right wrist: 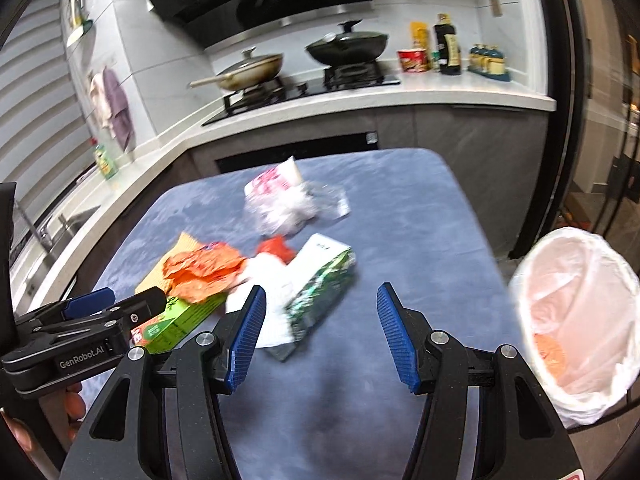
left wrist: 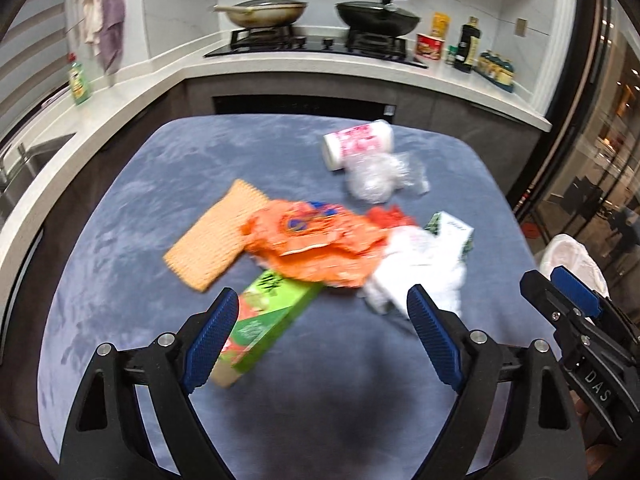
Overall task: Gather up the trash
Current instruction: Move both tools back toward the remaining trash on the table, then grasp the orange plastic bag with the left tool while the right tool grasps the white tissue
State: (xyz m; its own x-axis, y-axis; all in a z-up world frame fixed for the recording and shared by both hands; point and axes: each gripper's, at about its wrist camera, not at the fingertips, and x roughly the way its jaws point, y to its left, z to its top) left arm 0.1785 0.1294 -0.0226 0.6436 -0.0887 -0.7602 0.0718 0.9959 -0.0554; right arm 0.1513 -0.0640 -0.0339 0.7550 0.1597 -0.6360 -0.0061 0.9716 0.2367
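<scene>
Trash lies on the blue-covered table: a tan ridged sheet, a crumpled orange wrapper, a green box, white crumpled plastic, a green-and-white carton, a clear plastic wad and a pink-printed white roll. My left gripper is open above the table's near side, with nothing between its fingers; the green box lies just beyond its left finger. My right gripper is open and empty, near the carton. A bin lined with a white bag stands right of the table.
A white L-shaped kitchen counter runs behind the table, with a hob, two lidded pans, bottles and a red cup. A sink sits at the left. Glass doors are on the right.
</scene>
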